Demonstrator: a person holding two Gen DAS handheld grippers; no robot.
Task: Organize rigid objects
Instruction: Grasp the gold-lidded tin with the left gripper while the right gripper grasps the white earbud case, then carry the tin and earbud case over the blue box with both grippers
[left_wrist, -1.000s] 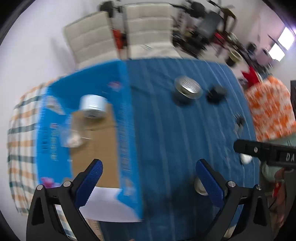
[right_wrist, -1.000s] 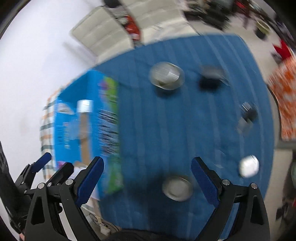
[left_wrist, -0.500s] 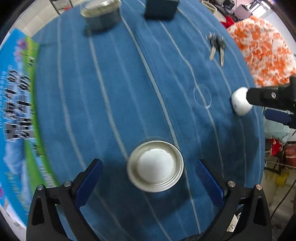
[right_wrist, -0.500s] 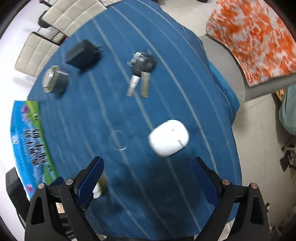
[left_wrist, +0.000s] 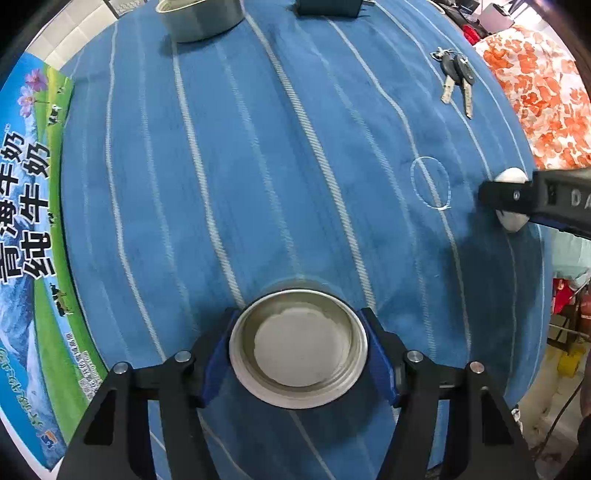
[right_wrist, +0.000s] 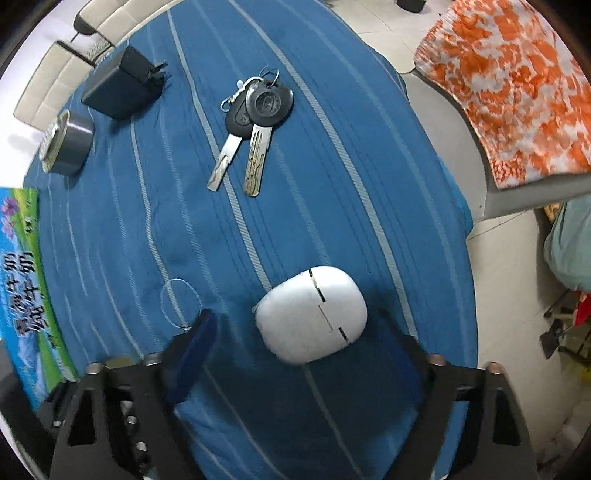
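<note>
While the left gripper (left_wrist: 298, 347) clamps the tin lid (left_wrist: 298, 347), right fingers (right_wrist: 194, 345) are closing around the white case (right_wrist: 312, 314); keys (right_wrist: 255, 125), charger (right_wrist: 122, 83) and can (right_wrist: 68, 142) lie beyond, unsorted.

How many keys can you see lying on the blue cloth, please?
2: both keys lie side by side on one ring, blades toward the white case, beyond the right gripper. None seem hidden.
</note>
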